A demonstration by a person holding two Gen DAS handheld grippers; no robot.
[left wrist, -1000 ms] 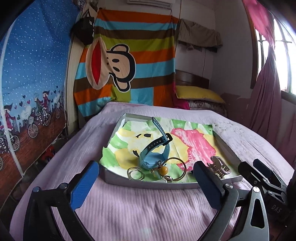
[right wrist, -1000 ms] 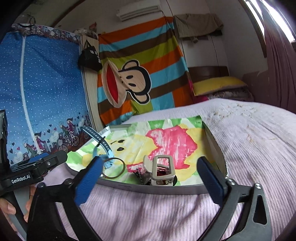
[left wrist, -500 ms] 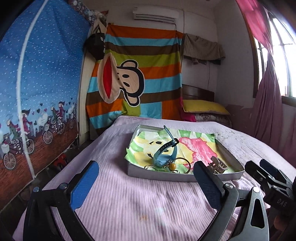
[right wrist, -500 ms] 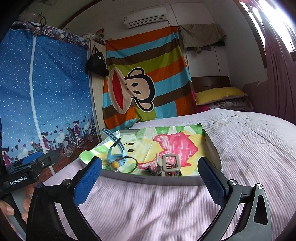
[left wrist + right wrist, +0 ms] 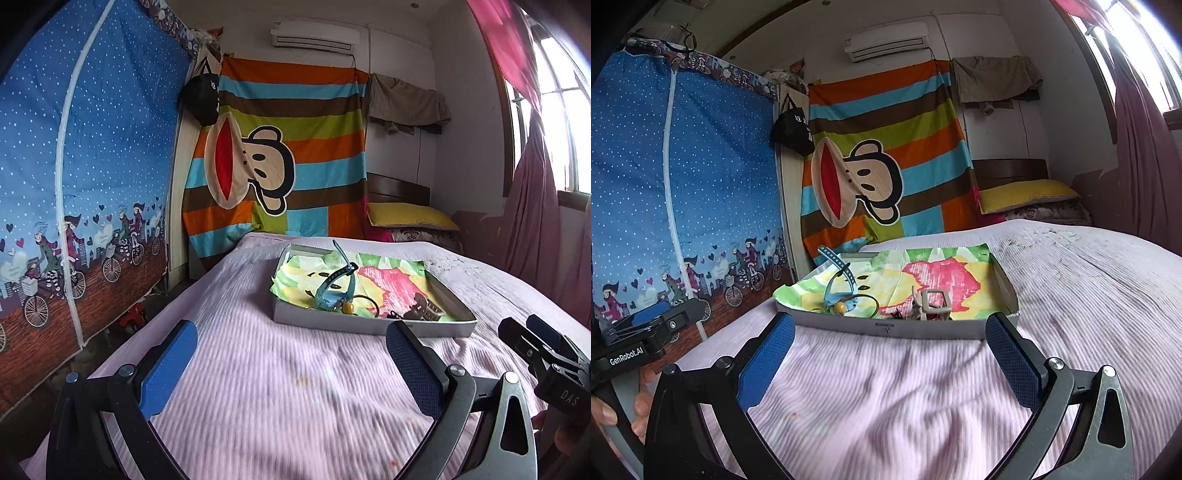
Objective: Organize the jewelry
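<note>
Both empty, spread grippers [image 5: 291,363] [image 5: 890,354] have backed away; tray [image 5: 886,328] wall hides, perhaps, rings.

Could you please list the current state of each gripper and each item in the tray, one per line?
left gripper: open, empty, above the bedspread short of the tray.
right gripper: open, empty, also short of the tray.
tray: on the bed, lined with colourful paper.
blue watch: in the tray, strap arched upward.
ring bangle: lying flat beside the watch.
hair claw clip: in the tray near its front wall.
</note>
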